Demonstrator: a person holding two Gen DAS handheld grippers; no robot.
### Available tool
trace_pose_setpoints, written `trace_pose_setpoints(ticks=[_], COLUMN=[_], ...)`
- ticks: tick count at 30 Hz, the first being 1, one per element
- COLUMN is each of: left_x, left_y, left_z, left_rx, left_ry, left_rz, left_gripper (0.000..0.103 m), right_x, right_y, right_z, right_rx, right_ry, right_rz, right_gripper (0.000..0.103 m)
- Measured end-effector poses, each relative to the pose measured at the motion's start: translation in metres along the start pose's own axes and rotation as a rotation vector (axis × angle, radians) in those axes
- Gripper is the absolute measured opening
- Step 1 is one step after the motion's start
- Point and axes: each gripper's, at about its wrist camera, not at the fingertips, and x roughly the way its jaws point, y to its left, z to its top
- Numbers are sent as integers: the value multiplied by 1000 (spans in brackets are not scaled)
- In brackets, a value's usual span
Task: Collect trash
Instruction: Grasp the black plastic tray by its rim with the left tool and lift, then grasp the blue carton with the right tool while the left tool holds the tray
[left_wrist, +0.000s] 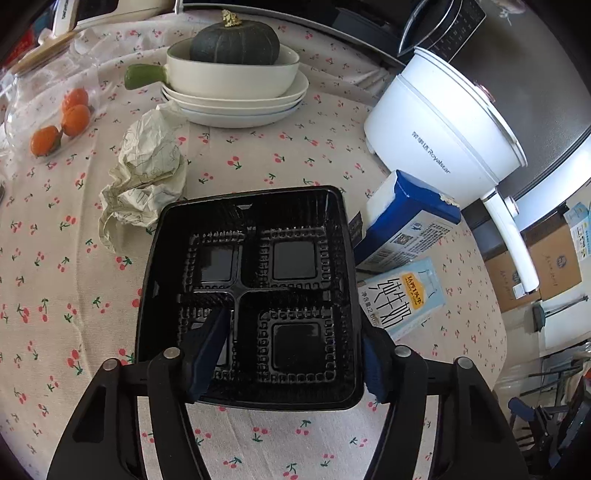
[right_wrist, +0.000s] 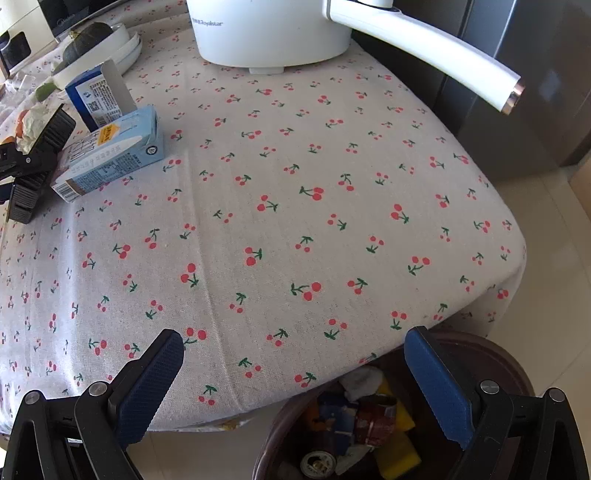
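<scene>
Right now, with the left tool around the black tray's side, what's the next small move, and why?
Probably close the left tool fully and lift: one pad sits inside the black tray, the other outside its wall. The bin waits off the table's edge.

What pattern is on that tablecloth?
The tablecloth is pale beige, printed all over with small red cherries on green stems. The right wrist view shows it best.

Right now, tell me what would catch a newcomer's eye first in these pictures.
The black tray fills the left wrist view, straddled by the left gripper, one finger inside it and one outside its right wall. Behind it sit a crumpled paper and a dark squash in a white dish. In the right wrist view, a full bin stands below the cherry-print tablecloth's edge.
</scene>
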Motion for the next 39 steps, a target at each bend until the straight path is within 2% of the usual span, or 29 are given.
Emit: trace_pose_setpoints(ticks=[4,10,14,17,22,25,27,30,39], left_x=[-10,-53,-73,-88,-104,-108,-108,-106,-107], left_y=[-2,1,11,27,44,57,66,76,93], left_z=[-6,-28,-41,-46,-44,-43,-42,-41,-34], left_rx=[40,94,155,118,104,76,45,24,1], left_ry=[-31,-112,-145,-164,-202,-219,-211,-208,-224], left_rz=[-14,16,94,85,118,143,134,140,159], left_gripper=[58,58,58,58,58,58,58,58,58], right_x=[4,-1,-1,4,6,6,9,19,60], right_y=[3,15,30,48,94,121,137,160,185], right_z=[-1,4,7,16,52,81,99,123,171], right_rx=[-6,-5,16,10,-44,-26,-13,-8,23], right_ry=[9,-7,-15,-20,-69,-110,-135,-169,-209], right_rz=[-13,1,34,55,19,55,74,56,-2], right_gripper=[99,99,99,99,99,99,99,99,98])
